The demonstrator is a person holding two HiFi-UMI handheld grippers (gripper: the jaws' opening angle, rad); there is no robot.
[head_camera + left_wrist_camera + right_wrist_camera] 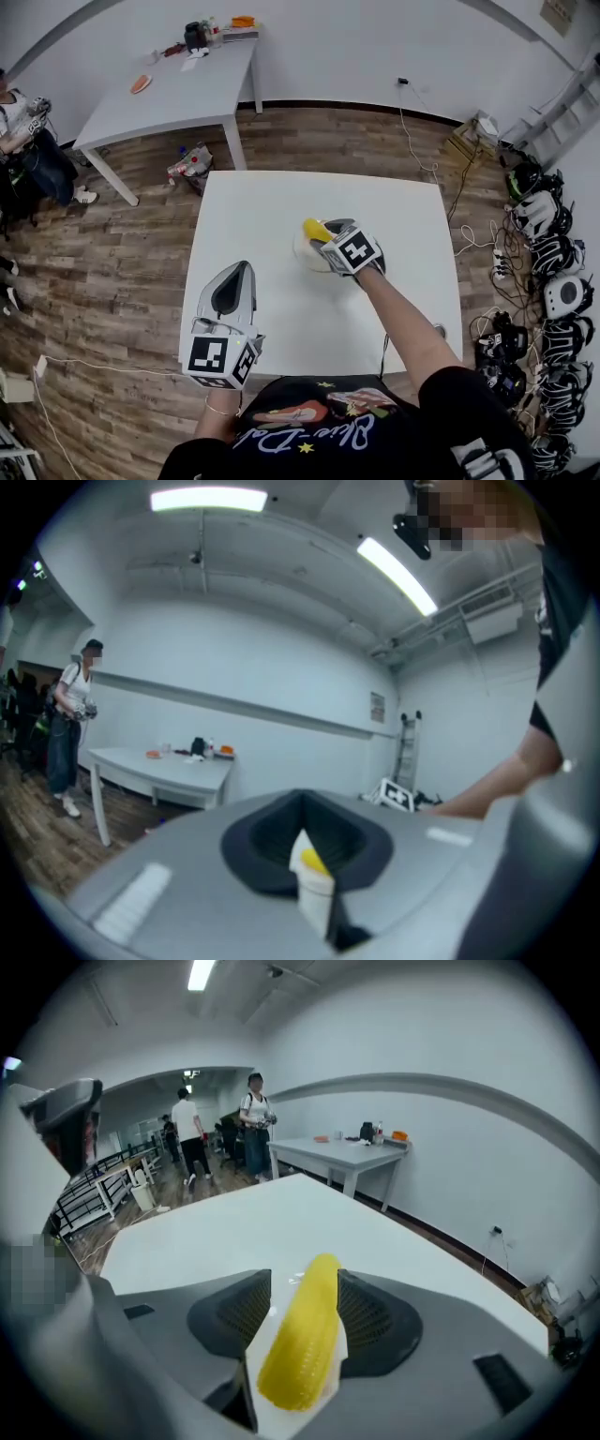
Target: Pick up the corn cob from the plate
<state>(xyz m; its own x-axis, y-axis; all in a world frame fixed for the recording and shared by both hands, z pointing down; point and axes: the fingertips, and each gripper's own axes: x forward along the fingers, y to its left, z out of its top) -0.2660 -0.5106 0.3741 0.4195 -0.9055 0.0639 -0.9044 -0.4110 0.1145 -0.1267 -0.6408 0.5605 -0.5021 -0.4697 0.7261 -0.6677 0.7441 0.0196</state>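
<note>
Right gripper (323,242): you hold it angled down over the plate (302,257), marker cube up. Its jaws stand apart with the corn cob (302,1342) lying lengthwise between them. In the right gripper view the cob's far end sits against the right-hand pad, a strip of white shows between the cob and the left-hand pad, and no clamp is visible. The cob is on the plate, its yellow tip pointing out past the jaws toward the plate's far-left side. The plate rests on the white table (281,328), and bare tabletop lies on all sides of it. Left gripper (240,270): well apart from the plate, nearer you and to the plate's left. You hold it level and its tips point roughly away from you. Its jaws are together with only a thin slit between the pads, and they hold nothing. Beyond the plate, well apart and to its far left, a second white table (169,103) carries small items too small to identify. A person (253,1119) stands beside that table.
</note>
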